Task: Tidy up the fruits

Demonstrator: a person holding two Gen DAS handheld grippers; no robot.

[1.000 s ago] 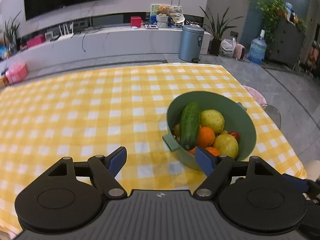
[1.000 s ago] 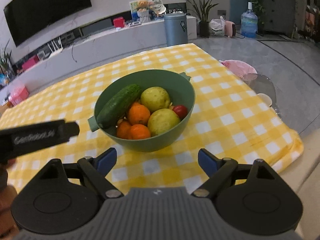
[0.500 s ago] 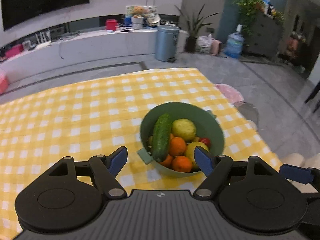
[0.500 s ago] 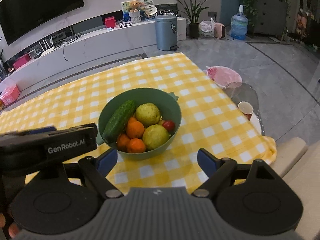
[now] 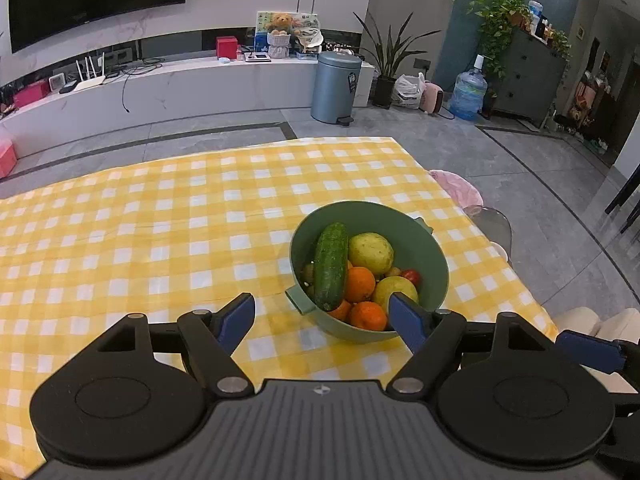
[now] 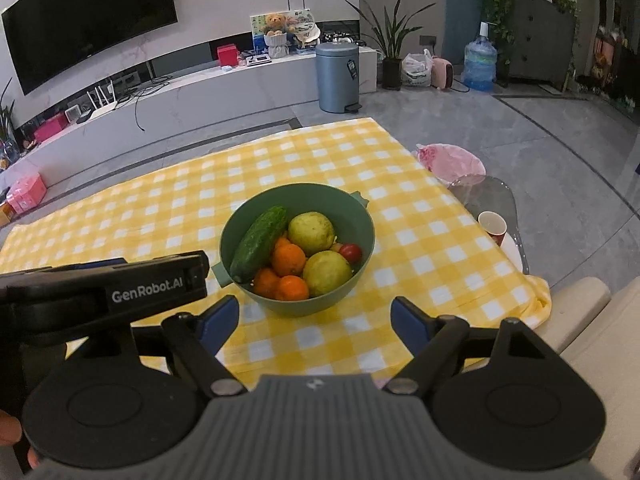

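Left hand-held gripper (image 5: 322,316) agape (empty), level, near green bowl (image 5: 434,256)

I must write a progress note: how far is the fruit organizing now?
Nothing looks done: the long green cucumber, oranges, yellow-green fruits and small red fruit all lie in the green plastic bowl. The left gripper and right gripper are open, holding nothing. All sorting remains.
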